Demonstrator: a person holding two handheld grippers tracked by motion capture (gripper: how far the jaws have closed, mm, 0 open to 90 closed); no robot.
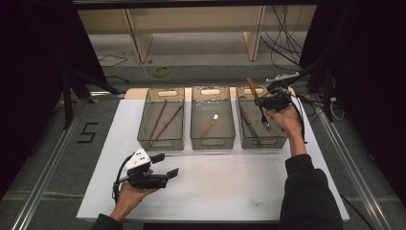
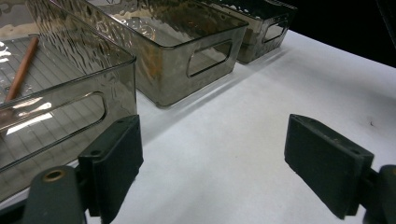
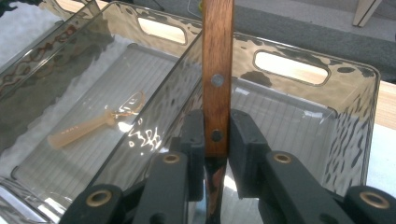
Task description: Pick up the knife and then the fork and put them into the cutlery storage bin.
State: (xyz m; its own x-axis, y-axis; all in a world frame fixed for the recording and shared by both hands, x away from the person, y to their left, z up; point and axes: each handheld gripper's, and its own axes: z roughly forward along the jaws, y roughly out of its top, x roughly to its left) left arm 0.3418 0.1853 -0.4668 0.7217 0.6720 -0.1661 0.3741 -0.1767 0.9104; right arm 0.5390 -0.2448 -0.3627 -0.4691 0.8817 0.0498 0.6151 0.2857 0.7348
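2 tongs, right tongs [image 3: 217,135] clamped on fork's [image 1: 266,122] wooden handle over right bin [image 1: 282,139], left tongs [image 2: 212,163] wide open, empty

text: "5" | black tape digit [image 1: 87,132] | on grey floor mat [image 1: 57,158], left of the white tabletop [image 1: 215,191] | other readable labels, brands or signs: none
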